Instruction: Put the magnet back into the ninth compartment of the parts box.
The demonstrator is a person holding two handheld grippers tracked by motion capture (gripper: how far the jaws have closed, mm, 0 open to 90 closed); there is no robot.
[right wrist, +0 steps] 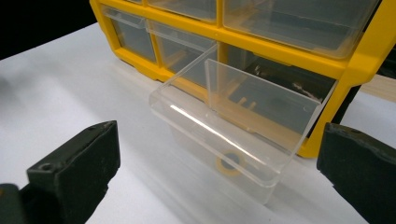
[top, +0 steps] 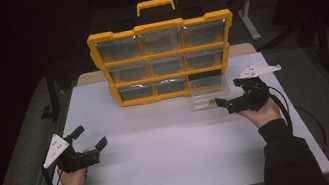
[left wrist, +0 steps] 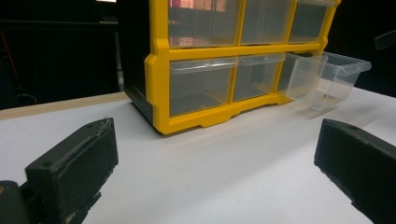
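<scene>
A yellow organizer (top: 164, 54) with clear drawers stands upright at the back of the white table (top: 173, 157). Its bottom-right drawer (top: 209, 91) is pulled out onto the table, and a small yellowish ring (right wrist: 228, 164) lies in it. My right gripper (top: 231, 95) is open just right of that drawer, which sits between and ahead of its jaws (right wrist: 243, 140). My left gripper (top: 91, 137) is open at the table's left, empty, pointing toward the organizer (left wrist: 224, 70) from a distance. The pulled drawer (left wrist: 327, 77) appears at its far right.
The organizer has a yellow carry handle (top: 155, 6) on top. A strip of bare wood (top: 89, 77) runs along the table's far edge. Dark floor and table frames surround the table. White surface lies open between the two hands.
</scene>
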